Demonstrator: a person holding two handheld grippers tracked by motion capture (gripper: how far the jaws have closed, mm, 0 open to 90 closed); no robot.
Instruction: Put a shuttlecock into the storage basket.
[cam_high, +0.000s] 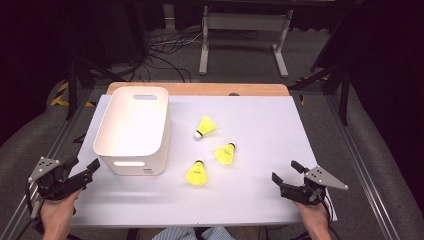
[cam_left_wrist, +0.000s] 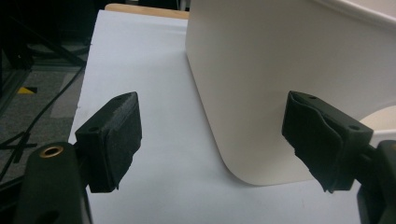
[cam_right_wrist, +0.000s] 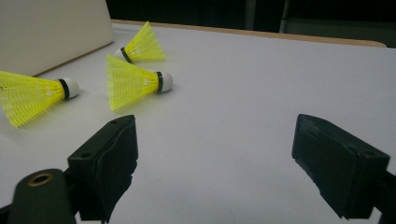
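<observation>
Your left gripper (cam_high: 80, 169) sits at the table's (cam_high: 260, 195) near left corner, jaws spread, empty, just beside the white bin (cam_high: 134, 129); in its own view the bin's wall (cam_left_wrist: 280, 84) is cut off above and right. Your right gripper (cam_high: 286, 172) rests near right, jaws spread, empty. Three yellow shuttlecocks (cam_high: 197, 173) (cam_high: 225, 153) (cam_high: 205, 126) lie right of the bin; the leftmost (cam_right_wrist: 32, 95) is cropped in the right gripper view.

bin (cam_left_wrist: 280, 70) cut off top, right
</observation>
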